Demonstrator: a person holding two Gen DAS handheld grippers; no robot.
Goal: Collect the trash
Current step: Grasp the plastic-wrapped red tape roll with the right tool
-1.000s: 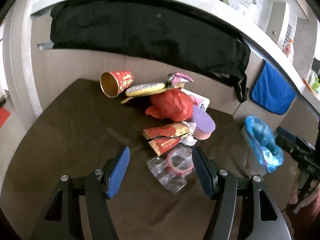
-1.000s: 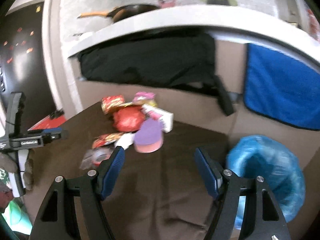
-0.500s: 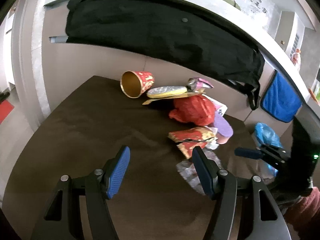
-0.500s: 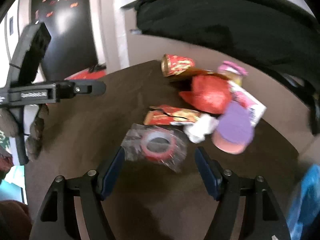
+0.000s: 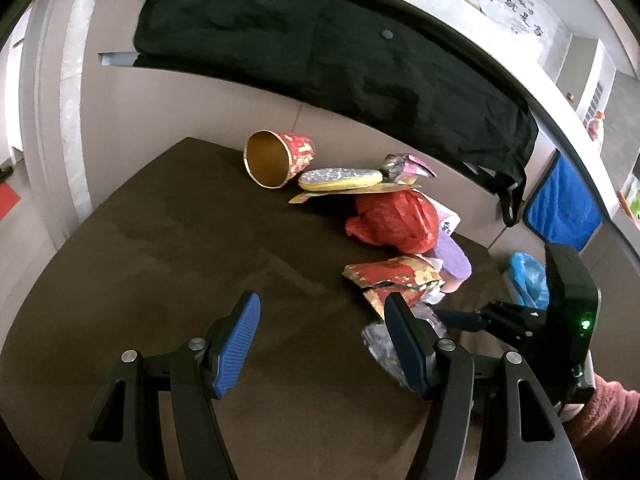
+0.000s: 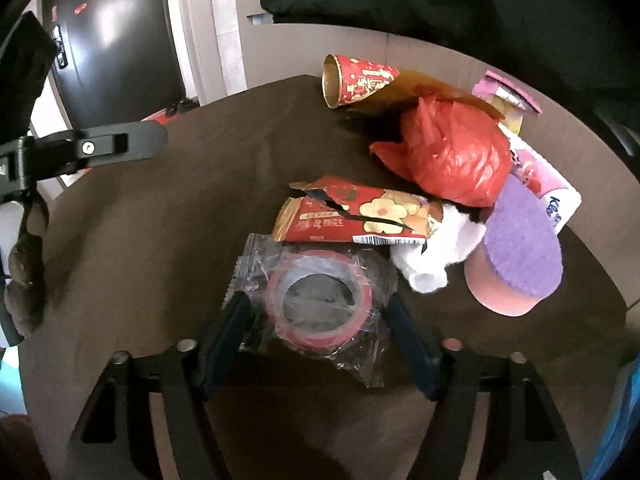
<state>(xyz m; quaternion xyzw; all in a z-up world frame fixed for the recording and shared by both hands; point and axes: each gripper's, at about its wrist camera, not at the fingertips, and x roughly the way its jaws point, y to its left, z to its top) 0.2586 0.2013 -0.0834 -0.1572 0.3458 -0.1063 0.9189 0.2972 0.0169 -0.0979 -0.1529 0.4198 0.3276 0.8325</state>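
Observation:
A trash pile lies on the brown table (image 5: 160,260): a red paper cup (image 6: 356,80) on its side, a crumpled red plastic bag (image 6: 452,156), a torn red snack wrapper (image 6: 360,216), white tissue (image 6: 436,252) and a pink cup with a purple lid (image 6: 516,256). Nearest lies a clear wrapper with a red tape ring (image 6: 320,300). My right gripper (image 6: 316,304) straddles that wrapper, its jaws closing, one finger on each side of the film. My left gripper (image 5: 322,300) stands open over bare table, left of the pile, with nothing between its fingers.
A blue trash bag (image 5: 528,276) stands off the table's far right edge. Black cloth (image 5: 320,60) and a blue towel (image 5: 564,208) hang from the counter behind. A person's red sleeve (image 5: 608,420) holds the right gripper. Bare table lies left of the pile.
My right gripper has swung down from the blue bag side to the wrapped tape ring, and its jaws have narrowed around it. The left gripper has drifted left of the pile.

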